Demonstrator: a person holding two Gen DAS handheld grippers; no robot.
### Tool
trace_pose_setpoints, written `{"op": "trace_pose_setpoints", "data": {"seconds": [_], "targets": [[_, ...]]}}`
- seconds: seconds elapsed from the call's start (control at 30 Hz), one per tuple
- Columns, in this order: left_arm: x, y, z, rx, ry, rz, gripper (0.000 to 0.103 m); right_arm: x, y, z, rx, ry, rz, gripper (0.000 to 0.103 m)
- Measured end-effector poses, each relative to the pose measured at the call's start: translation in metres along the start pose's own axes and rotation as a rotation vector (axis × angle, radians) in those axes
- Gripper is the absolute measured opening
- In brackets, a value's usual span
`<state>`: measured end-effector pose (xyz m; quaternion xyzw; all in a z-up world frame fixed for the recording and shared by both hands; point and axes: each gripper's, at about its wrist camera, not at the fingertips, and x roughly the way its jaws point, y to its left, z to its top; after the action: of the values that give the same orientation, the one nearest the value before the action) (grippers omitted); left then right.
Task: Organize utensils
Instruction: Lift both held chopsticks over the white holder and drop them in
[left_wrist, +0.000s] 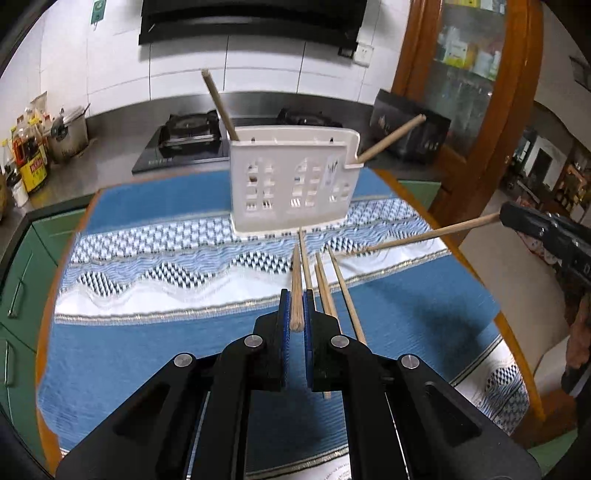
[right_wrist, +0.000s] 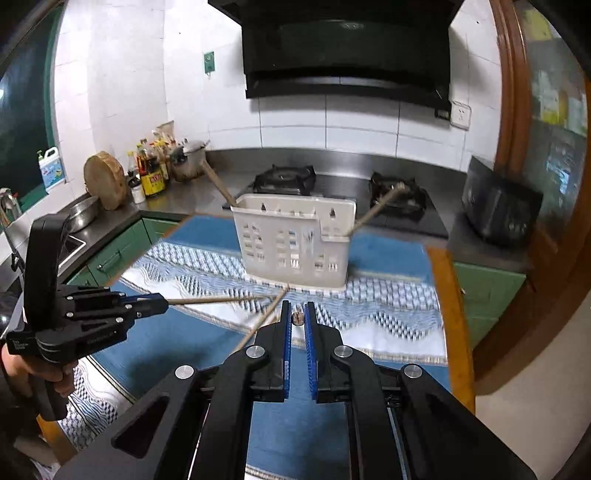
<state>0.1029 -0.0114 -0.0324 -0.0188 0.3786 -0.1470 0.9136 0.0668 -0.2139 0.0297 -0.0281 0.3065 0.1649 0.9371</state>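
Kitchen, blue cloth (left_wrist: 147, 350) on table | both tools clamped, each on a chopstick (left_wrist: 296, 291)

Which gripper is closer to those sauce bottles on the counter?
Left. The left gripper is over the table's left side, toward the sauce bottles; the right gripper is farther right, facing the white holder.

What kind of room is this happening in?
A home kitchen, most likely: a gas stove sits under a black range hood, and sauce bottles line the steel counter beside it.
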Motion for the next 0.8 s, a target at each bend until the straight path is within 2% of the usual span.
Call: {"op": "trace_pose_setpoints", "data": {"seconds": [0.13, 0.43, 0.63, 0.8], "targets": [[-0.005, 0.003, 0.011, 0.01, -0.021, 0.0, 0.005, -0.001, -0.008, 0.022, -0.006, -0.014, 0.036, 0.007], [-0.017, 0.006, 0.053, 0.055, -0.071, -0.003, 0.005, -0.003, -0.026, 0.08, -0.036, -0.05, 0.055, 0.007], [-0.018, 0.005, 0.072, 0.084, -0.084, 0.006, 0.005, -0.009, -0.04, 0.133, -0.037, -0.131, 0.045, 0.007], [-0.025, 0.003, 0.087, 0.104, -0.113, 0.006, 0.005, 0.001, -0.049, 0.175, -0.024, -0.19, 0.022, 0.007]]}}
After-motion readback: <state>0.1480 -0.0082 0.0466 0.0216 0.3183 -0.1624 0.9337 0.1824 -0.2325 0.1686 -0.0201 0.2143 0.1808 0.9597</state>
